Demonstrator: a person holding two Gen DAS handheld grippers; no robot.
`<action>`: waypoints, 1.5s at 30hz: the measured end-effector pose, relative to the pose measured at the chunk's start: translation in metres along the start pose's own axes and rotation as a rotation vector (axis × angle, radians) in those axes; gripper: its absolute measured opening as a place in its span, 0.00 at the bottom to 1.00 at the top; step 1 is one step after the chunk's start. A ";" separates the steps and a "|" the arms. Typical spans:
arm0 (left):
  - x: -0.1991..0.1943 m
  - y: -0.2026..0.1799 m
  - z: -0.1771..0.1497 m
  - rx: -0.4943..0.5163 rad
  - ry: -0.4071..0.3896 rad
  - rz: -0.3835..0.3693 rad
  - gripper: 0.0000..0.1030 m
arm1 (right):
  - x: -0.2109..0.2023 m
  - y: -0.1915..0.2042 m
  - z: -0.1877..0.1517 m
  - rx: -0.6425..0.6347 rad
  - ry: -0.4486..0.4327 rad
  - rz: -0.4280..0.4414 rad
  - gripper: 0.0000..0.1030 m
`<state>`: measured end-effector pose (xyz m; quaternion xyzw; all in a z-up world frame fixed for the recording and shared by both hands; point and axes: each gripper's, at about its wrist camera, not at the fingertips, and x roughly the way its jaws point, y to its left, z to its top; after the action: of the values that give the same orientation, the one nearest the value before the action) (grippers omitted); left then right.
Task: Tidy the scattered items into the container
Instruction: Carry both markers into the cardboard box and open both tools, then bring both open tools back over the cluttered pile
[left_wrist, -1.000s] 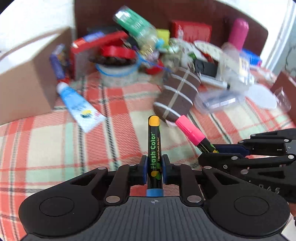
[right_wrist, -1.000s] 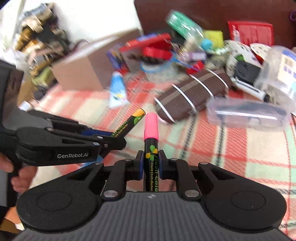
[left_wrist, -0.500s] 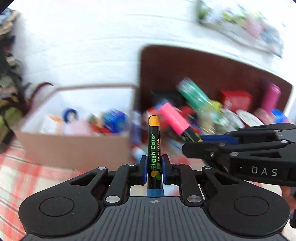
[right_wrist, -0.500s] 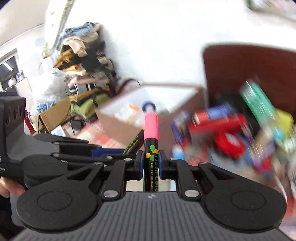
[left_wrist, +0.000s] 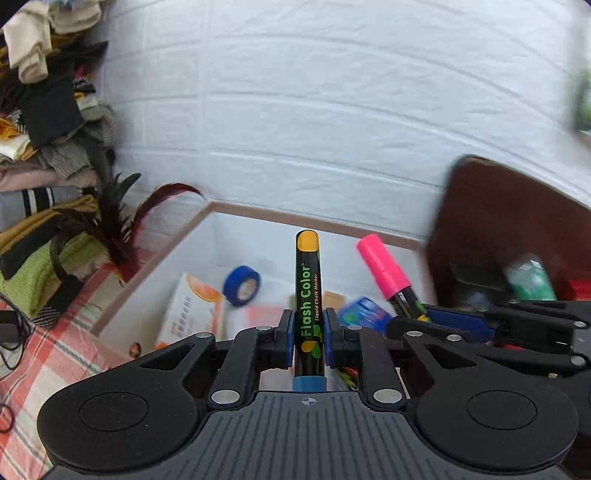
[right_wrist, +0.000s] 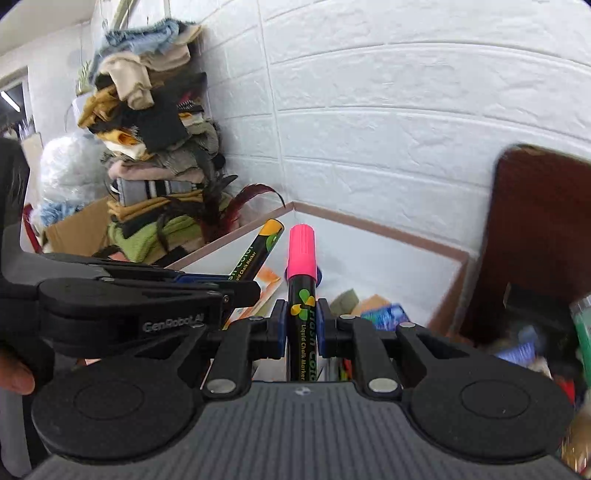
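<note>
My left gripper (left_wrist: 309, 338) is shut on an orange-capped chalk marker (left_wrist: 308, 291) and holds it upright over the open cardboard box (left_wrist: 258, 216). My right gripper (right_wrist: 301, 334) is shut on a pink-capped chalk marker (right_wrist: 302, 295), also over the box (right_wrist: 388, 230). The two grippers are side by side; the pink marker (left_wrist: 388, 273) shows to the right in the left wrist view, the orange one (right_wrist: 258, 254) to the left in the right wrist view. Inside the box lie a blue tape roll (left_wrist: 242, 285), an orange-printed packet (left_wrist: 192, 314) and a blue pack (left_wrist: 364, 317).
A pile of folded clothes (right_wrist: 155, 147) and dark feathers (left_wrist: 110, 221) stand left of the box. A white brick wall (left_wrist: 332, 129) is behind it. A brown headboard (right_wrist: 543, 240) and blurred clutter (left_wrist: 532, 277) are on the right. The plaid cloth (left_wrist: 55, 354) shows at lower left.
Both grippers have lifted from the plaid cloth and swung left with their markers, from the clutter pile to above the open box.
</note>
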<state>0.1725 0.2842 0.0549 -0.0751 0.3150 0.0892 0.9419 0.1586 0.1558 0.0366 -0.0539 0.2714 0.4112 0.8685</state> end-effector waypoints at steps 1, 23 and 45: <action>0.009 0.004 0.003 -0.007 0.007 0.008 0.11 | 0.009 0.001 0.002 -0.010 0.007 -0.009 0.18; 0.058 0.040 -0.007 -0.016 0.020 0.176 0.90 | 0.078 -0.018 -0.006 -0.035 0.062 -0.143 0.70; -0.037 -0.037 -0.033 0.052 -0.012 0.065 1.00 | -0.079 -0.027 -0.017 -0.023 -0.103 -0.095 1.00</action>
<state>0.1327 0.2374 0.0545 -0.0400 0.3141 0.1121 0.9419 0.1310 0.0788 0.0594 -0.0554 0.2186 0.3750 0.8992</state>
